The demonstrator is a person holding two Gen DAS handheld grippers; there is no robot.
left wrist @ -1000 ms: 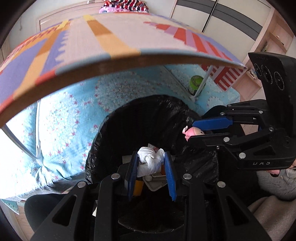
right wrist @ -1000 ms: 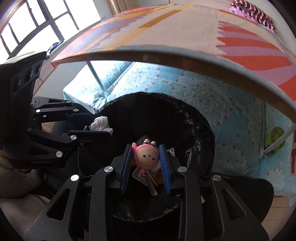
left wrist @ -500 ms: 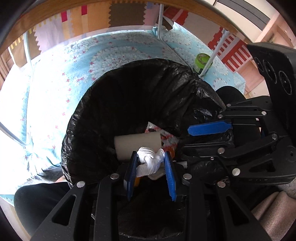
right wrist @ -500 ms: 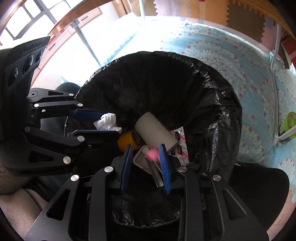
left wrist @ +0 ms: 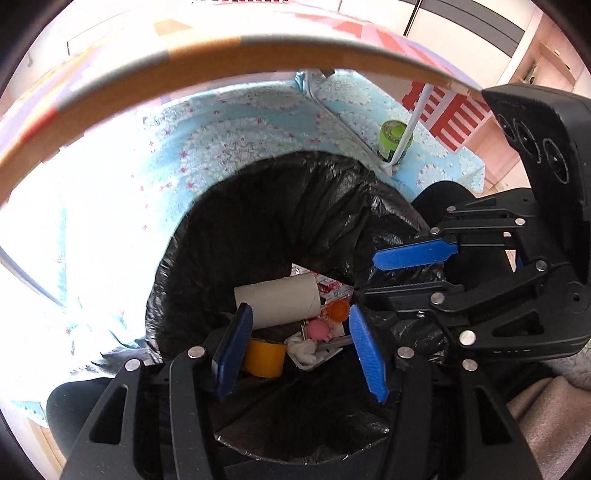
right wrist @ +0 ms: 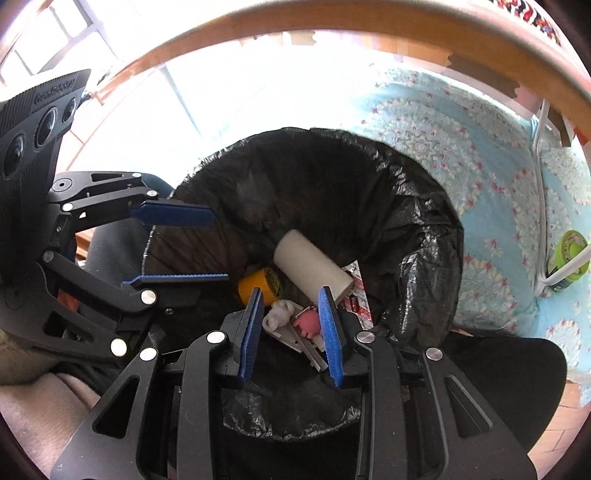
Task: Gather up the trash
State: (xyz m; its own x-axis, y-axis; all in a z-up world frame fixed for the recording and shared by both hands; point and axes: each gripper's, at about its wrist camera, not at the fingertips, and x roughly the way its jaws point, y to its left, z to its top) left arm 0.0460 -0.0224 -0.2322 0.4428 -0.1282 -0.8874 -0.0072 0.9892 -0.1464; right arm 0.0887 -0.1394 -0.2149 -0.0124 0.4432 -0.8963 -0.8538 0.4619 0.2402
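A bin lined with a black bag [left wrist: 280,206] [right wrist: 417,221] stands below both grippers. Inside lie a white crumpled tissue [left wrist: 303,349] [right wrist: 279,314], a pink toy figure [left wrist: 319,329] [right wrist: 308,323], a cardboard roll [left wrist: 279,301] [right wrist: 314,264], a yellow tape roll [left wrist: 264,356] [right wrist: 258,288] and an orange cap [left wrist: 337,310]. My left gripper [left wrist: 301,349] is open and empty above the bin; it also shows in the right wrist view [right wrist: 181,243]. My right gripper [right wrist: 291,328] is open and empty over the bin; it also shows in the left wrist view [left wrist: 402,271].
A wooden table edge [left wrist: 221,55] [right wrist: 332,26] arcs overhead. A light blue patterned mat [left wrist: 240,122] [right wrist: 480,147] covers the floor. A green tape roll [left wrist: 393,138] [right wrist: 567,260] sits by a white table leg [left wrist: 402,136].
Both grippers opened. The tissue dropped from the left gripper and the pink toy from the right; both now lie in the bin.
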